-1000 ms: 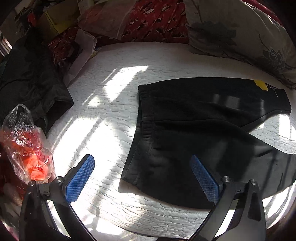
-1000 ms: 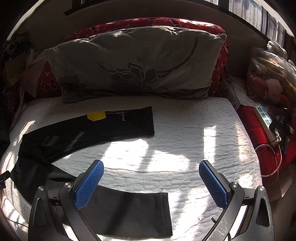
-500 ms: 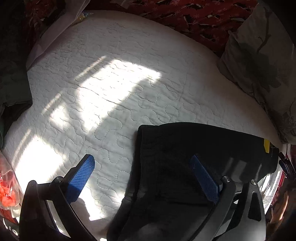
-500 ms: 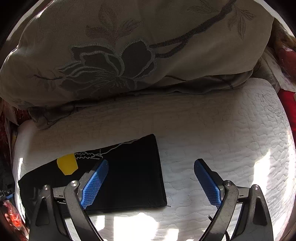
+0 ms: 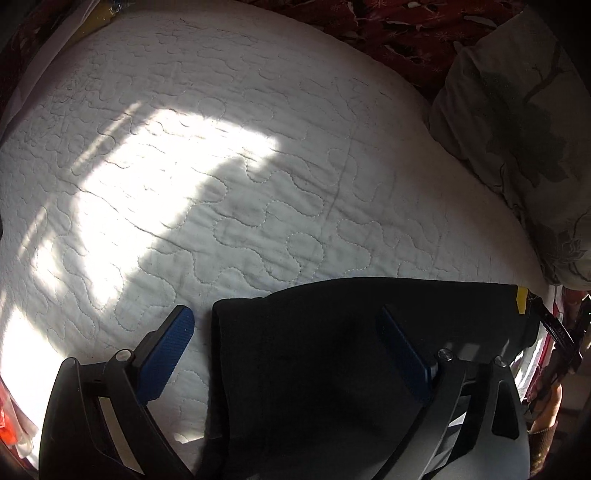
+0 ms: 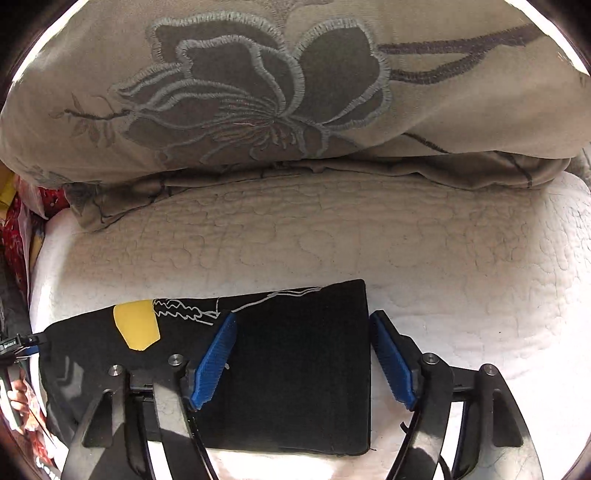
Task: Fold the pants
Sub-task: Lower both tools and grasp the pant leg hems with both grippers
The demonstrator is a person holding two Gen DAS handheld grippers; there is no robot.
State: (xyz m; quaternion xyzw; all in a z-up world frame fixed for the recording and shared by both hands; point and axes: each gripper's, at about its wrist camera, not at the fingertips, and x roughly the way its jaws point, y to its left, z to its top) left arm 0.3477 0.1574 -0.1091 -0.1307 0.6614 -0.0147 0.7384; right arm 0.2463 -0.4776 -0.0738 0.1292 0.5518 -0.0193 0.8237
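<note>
Black pants [image 5: 332,350] lie flat on a white quilted mattress [image 5: 221,184]. In the left wrist view my left gripper [image 5: 284,332] is open, low over the waistband corner, one blue pad on the quilt and one over the fabric. In the right wrist view my right gripper [image 6: 301,336] is open and straddles the leg cuff [image 6: 306,369], which carries a yellow patch [image 6: 136,325] and white line print. The right pad sits just past the cuff's edge. Neither gripper holds cloth.
A beige pillow with an embroidered flower [image 6: 277,92] lies just beyond the cuff and shows at the right in the left wrist view [image 5: 517,129]. Red patterned bedding [image 5: 406,22] lines the far edge. A hand [image 5: 546,398] shows at the right.
Both grippers have moved forward and down to the pants. The left one now straddles the waistband corner; the right one has narrowed around the far leg's cuff.
</note>
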